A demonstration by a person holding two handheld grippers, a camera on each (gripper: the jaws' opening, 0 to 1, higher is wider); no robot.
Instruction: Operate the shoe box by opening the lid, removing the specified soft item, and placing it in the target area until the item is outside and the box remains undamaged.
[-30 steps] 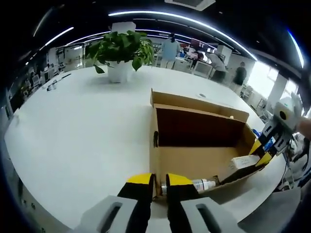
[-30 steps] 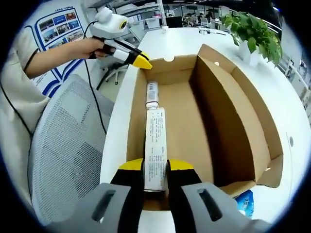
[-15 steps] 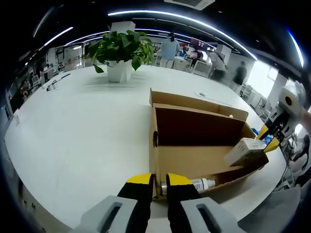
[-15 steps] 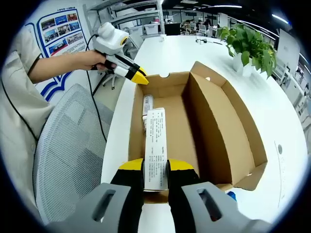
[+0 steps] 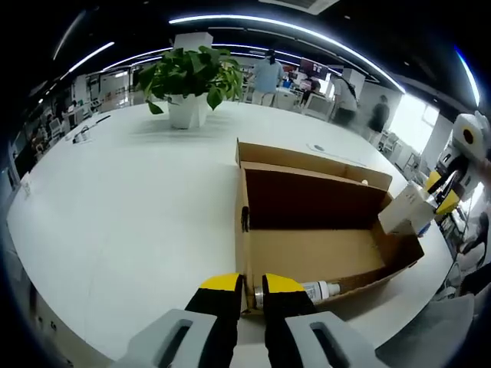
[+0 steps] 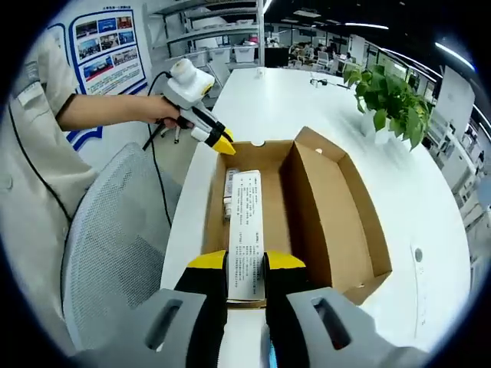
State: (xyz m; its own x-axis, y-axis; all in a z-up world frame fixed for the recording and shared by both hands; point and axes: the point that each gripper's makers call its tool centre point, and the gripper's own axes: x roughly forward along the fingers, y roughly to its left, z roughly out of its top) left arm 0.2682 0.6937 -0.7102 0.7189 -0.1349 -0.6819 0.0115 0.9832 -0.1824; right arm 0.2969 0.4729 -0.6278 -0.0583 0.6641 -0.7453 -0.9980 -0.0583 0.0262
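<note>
The long white printed carton (image 6: 245, 234) sits clamped between the right gripper (image 6: 245, 268)'s jaws, held above the open brown cardboard shoe box (image 6: 307, 207). Removal looks done; next it needs carrying to a placing spot. The left gripper (image 5: 245, 287) pinches the box's near wall, steadying it. Its view shows a small bottle (image 5: 318, 290) lying inside; the right gripper view shows a mesh chair (image 6: 115, 245).

one open cardboard shoe box (image 5: 314, 230) sits on one white table (image 5: 130, 199). one white carton (image 6: 245, 230) and one small bottle (image 5: 318, 290) are visible. also one potted plant (image 5: 188, 84), one mesh chair (image 6: 115, 245) and two grippers: left gripper (image 5: 244, 295), right gripper (image 6: 245, 280).
</note>
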